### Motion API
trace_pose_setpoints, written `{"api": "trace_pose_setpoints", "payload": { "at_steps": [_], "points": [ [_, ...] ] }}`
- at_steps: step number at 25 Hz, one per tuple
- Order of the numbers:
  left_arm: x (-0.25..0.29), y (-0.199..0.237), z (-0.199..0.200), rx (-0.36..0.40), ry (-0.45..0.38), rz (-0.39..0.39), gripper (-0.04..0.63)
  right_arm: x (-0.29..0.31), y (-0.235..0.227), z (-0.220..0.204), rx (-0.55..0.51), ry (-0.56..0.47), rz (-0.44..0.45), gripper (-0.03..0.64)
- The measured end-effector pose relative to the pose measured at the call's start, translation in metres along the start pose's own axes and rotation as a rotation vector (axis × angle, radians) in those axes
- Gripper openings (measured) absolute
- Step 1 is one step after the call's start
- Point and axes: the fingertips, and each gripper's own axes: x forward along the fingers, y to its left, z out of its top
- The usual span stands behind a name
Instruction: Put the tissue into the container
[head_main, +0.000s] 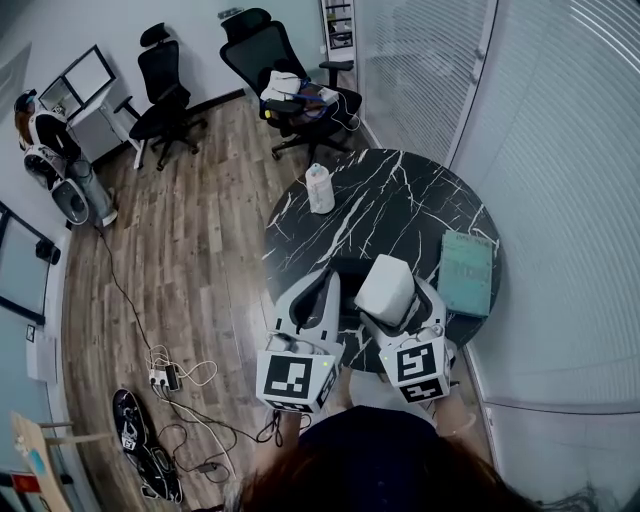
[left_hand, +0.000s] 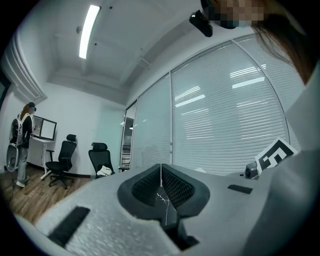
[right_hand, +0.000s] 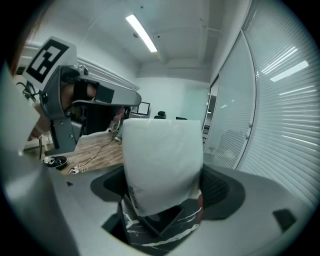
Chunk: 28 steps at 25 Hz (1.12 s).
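My right gripper (head_main: 390, 308) is shut on a white soft tissue pack (head_main: 385, 286), which it holds above the near part of the round black marble table (head_main: 400, 205). In the right gripper view the tissue pack (right_hand: 161, 165) fills the space between the jaws and hides the fingertips. A dark box-like shape (right_hand: 159, 222) shows under it; I cannot tell what it is. My left gripper (head_main: 330, 282) is just left of the pack, shut with nothing in it, its pads (left_hand: 176, 186) pressed together. A flat teal box (head_main: 466, 272) lies at the table's right edge.
A white cylindrical pack (head_main: 319, 188) stands at the table's far left rim. Two black office chairs (head_main: 290, 75) stand beyond, one loaded with things. Cables and a power strip (head_main: 165, 378) lie on the wooden floor at left. A glass wall with blinds (head_main: 560, 150) runs along the right.
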Motion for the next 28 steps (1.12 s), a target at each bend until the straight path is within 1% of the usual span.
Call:
{"api": "trace_pose_setpoints", "payload": {
  "at_steps": [12, 18, 28],
  "points": [
    [0.024, 0.019, -0.005, -0.01, 0.015, 0.032, 0.031, 0.038, -0.005, -0.019, -0.083, 0.087, 0.06, 0.422],
    [0.036, 0.03, -0.009, -0.016, 0.02, 0.051, 0.031, 0.056, -0.002, -0.032, -0.116, 0.125, 0.104, 0.422],
    [0.052, 0.043, -0.017, -0.027, 0.036, 0.077, 0.031, 0.084, 0.007, -0.057, -0.21, 0.191, 0.172, 0.422]
  ]
}}
